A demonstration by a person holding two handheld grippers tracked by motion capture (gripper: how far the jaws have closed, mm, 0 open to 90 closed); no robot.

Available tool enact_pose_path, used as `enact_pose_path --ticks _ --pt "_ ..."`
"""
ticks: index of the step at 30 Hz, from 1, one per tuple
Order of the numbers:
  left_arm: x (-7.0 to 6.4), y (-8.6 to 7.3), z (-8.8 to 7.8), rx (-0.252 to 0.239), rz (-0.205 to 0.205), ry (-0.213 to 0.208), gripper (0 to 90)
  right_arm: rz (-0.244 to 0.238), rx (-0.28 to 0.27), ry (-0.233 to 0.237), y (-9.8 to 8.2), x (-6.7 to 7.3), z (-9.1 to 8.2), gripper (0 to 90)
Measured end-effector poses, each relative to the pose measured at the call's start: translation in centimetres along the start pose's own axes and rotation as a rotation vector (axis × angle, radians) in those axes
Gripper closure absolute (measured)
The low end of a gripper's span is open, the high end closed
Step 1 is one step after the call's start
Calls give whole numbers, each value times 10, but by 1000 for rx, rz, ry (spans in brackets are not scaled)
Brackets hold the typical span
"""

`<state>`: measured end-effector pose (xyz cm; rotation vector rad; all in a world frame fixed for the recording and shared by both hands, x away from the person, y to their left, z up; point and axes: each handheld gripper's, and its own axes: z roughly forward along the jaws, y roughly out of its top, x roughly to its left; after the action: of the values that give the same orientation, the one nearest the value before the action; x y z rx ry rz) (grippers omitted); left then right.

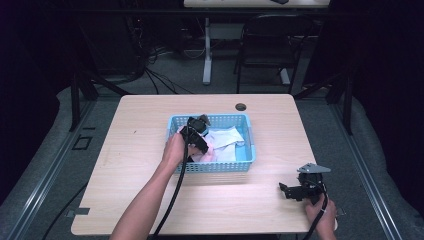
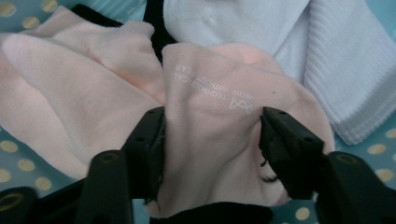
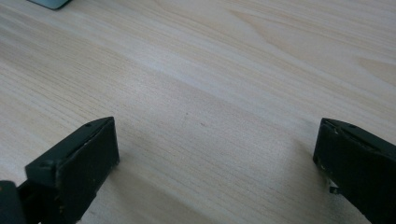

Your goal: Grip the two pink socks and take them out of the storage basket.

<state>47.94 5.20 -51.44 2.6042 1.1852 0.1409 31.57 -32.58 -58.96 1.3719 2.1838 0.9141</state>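
A pale pink sock (image 2: 219, 116) with white lettering lies in the light blue basket (image 1: 215, 167), on top of another pink sock (image 2: 79, 93) and beside white socks (image 2: 289, 42). My left gripper (image 2: 212, 135) reaches down into the basket (image 2: 14, 144). Its two black jaws press on either side of the lettered pink sock, whose fabric bunches up between them. In the high view the left gripper (image 1: 199, 140) is over the basket's left half. My right gripper (image 1: 289, 191) rests low at the table's front right, jaws wide apart over bare wood (image 3: 217, 149).
The basket sits mid-table on the light wooden table (image 1: 140, 150), which has a cable hole (image 1: 241, 107) at the back. A black chair (image 1: 272, 45) and a second table's leg (image 1: 207, 50) stand beyond the far edge. A black piece of cloth (image 2: 156, 23) shows under the socks.
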Motion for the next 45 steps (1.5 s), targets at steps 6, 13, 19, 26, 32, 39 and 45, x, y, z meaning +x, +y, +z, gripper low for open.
enact_pose_path --ticks 6,13,19,26,32,39,45 --pt "-1 -1 -1 2 11 14 673 0 0 0 0 0 0 0" --pt "0 -3 -6 -2 24 19 812 0 -1 0 0 0 0 0" --pt "3 -5 -14 -10 24 3 861 0 0 0 0 0 0 0" --pt "1 -6 -33 -41 38 -15 863 0 0 0 0 0 0 0" --pt "2 -4 -51 -55 47 -18 863 0 0 0 0 0 0 0" --pt "3 -4 -70 -72 53 -22 862 0 0 0 0 0 0 0" --pt "3 -3 -85 -88 60 -24 861 0 0 0 0 0 0 0"
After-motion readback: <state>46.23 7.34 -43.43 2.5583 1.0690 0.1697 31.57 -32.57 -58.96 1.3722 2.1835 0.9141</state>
